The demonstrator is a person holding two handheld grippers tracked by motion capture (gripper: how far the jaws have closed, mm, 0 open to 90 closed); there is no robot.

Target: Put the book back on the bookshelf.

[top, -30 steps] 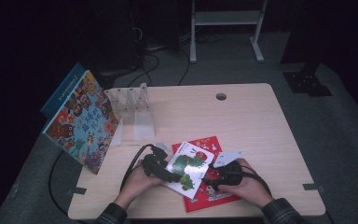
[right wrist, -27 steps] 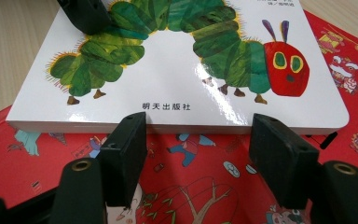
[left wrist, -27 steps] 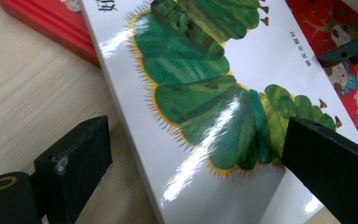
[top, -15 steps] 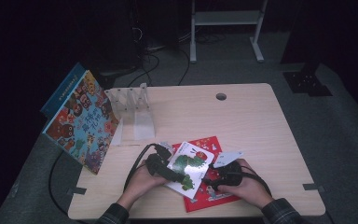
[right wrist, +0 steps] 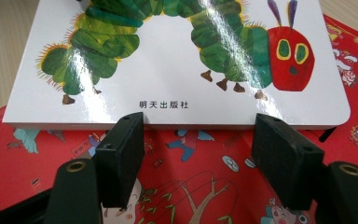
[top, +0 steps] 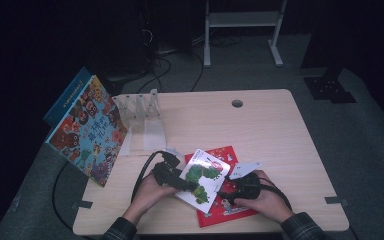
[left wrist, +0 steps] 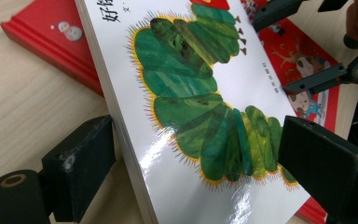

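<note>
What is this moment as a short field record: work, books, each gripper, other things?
work: handling the caterpillar book, which lies on the red book
left gripper: jaws either side of the caterpillar book's edge; pressing or not, unclear
right gripper: open, at the caterpillar book's near edge, nothing between the jaws
other: picture book tilted at the left edge of the table, clear rack beside it

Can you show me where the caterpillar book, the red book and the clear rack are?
White caterpillar board book [top: 203,178], high view, on its cover.
Flat red picture book [right wrist: 205,186], right gripper view, on its cover.
Clear plastic book rack [top: 140,112], high view, on its dividers.
</note>
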